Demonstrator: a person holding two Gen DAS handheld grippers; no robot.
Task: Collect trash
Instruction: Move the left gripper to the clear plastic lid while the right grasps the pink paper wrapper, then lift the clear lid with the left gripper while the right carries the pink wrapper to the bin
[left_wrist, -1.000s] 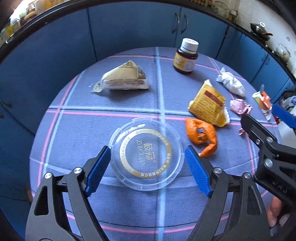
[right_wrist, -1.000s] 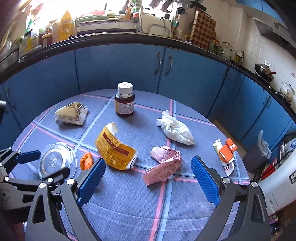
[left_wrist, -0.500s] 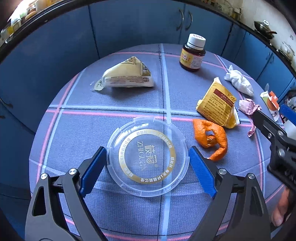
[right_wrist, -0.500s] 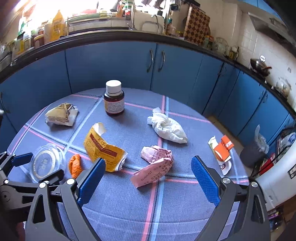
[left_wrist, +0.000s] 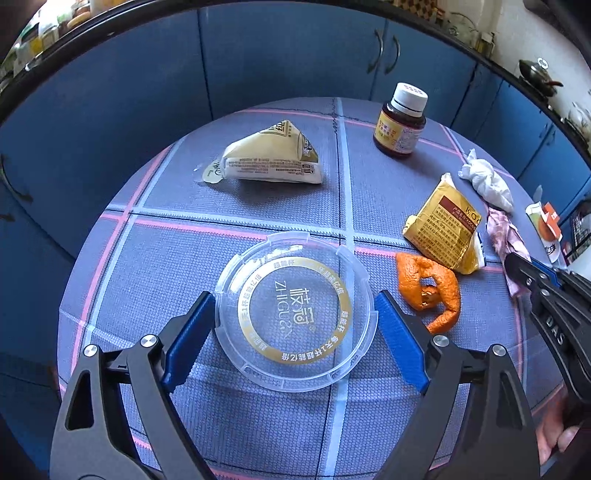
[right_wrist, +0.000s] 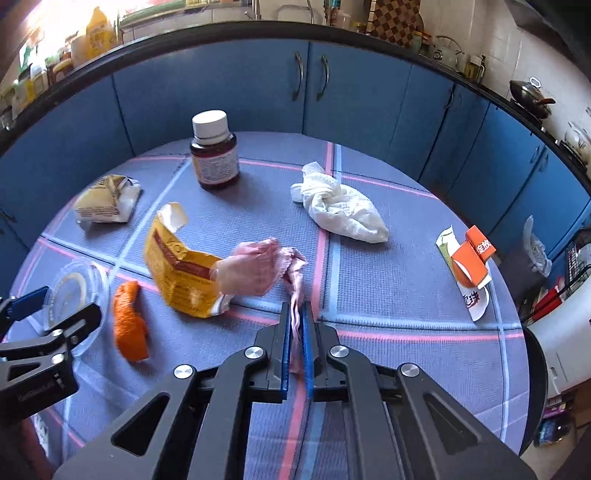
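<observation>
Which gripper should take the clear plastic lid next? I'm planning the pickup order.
The left. The left gripper is open with its blue fingers straddling the clear plastic lid, while the right gripper is shut on the pink wrapper.

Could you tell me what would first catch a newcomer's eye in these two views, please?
Probably the right tool, shut on a crumpled pink wrapper near the middle of the plaid table. Next, the clear round lid with a gold ring, lying flat between the open left tool's blue fingers. The bright orange peel just right of the lid also stands out.
</observation>
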